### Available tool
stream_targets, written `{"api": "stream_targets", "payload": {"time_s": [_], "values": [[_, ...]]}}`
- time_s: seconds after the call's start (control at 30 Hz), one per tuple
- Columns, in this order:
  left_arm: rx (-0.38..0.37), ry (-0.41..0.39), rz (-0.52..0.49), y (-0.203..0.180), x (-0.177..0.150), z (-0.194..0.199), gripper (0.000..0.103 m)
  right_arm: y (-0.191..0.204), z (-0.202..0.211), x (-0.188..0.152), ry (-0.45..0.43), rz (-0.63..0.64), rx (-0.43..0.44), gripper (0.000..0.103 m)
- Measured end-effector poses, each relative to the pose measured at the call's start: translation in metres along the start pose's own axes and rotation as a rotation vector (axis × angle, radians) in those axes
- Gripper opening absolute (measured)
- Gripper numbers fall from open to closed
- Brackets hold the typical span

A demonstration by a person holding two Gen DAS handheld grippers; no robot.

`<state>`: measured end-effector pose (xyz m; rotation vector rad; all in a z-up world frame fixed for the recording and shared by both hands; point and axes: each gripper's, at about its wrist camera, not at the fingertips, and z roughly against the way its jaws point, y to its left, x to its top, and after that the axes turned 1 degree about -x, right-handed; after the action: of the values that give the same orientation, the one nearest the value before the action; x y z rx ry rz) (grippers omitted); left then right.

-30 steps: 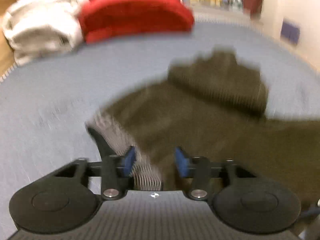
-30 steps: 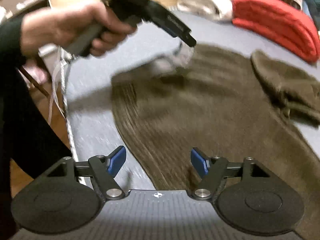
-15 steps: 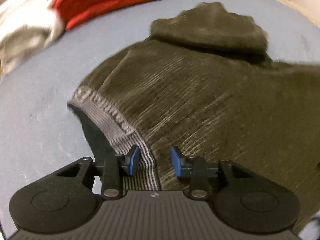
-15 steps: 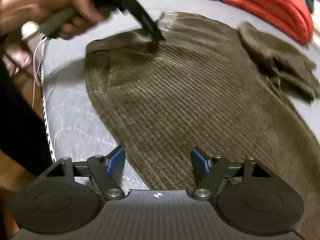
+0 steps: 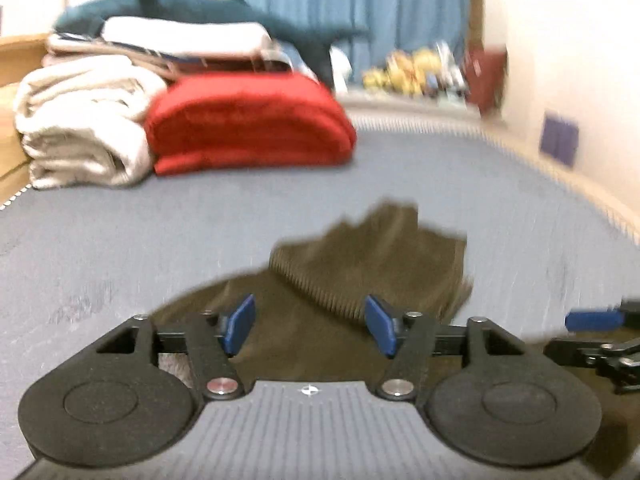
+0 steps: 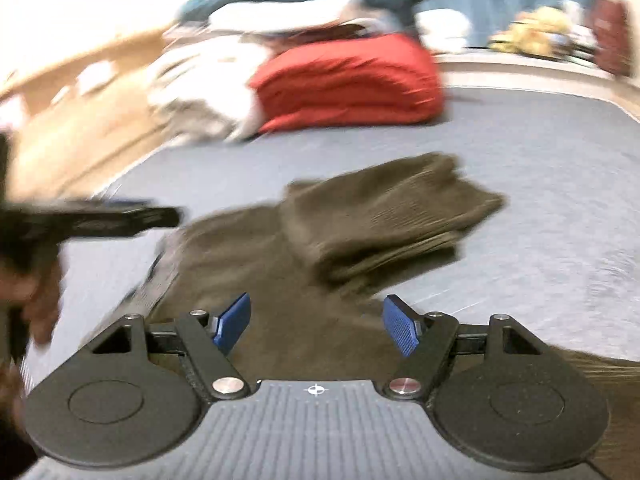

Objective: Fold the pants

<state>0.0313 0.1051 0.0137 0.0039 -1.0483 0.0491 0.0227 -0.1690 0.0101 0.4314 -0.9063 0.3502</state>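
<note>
Left wrist view: left gripper (image 5: 310,324) jaws opening, empty | right gripper (image 6: 316,330) spread, empty | pants (image 6: 360,220) mid-frame on bed (image 6: 540,152)

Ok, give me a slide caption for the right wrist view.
Open right gripper above olive-brown corduroy pants on the grey-blue mattress, folded red blanket behind.

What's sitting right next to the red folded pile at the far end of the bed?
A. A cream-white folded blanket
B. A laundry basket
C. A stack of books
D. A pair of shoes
A: a cream-white folded blanket lies against the red folded pile, on its left in both wrist views; no books, basket or shoes are beside it.
</note>
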Motion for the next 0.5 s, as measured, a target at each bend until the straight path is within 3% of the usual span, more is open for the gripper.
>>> {"api": "stream_targets", "payload": {"time_s": [0.1,0.2,0.23,0.27,0.33,0.4,0.5], "values": [[0.004,-0.031,0.062,-0.009,0.016,-0.001,0.068,-0.026,0.002,0.015,-0.06,-0.075,-0.081,0.075],[0.011,0.011,0.128,-0.015,0.027,-0.013,0.066,-0.051,-0.003,0.022,-0.091,-0.129,-0.141,0.075],[0.04,0.038,0.163,-0.016,0.03,-0.019,0.057,-0.059,-0.009,0.022,-0.092,-0.146,-0.169,0.075],[0.052,0.068,0.197,-0.014,0.032,-0.025,0.04,-0.067,-0.011,0.024,-0.094,-0.166,-0.198,0.075],[0.031,0.129,0.286,-0.003,0.033,-0.042,0.023,-0.085,-0.019,0.026,-0.096,-0.222,-0.259,0.075],[0.013,0.159,0.343,0.004,0.034,-0.057,0.021,-0.101,-0.029,0.026,-0.083,-0.272,-0.292,0.075],[0.026,0.157,0.342,0.011,0.03,-0.076,0.02,-0.126,-0.05,0.021,-0.05,-0.37,-0.316,0.073]]}}
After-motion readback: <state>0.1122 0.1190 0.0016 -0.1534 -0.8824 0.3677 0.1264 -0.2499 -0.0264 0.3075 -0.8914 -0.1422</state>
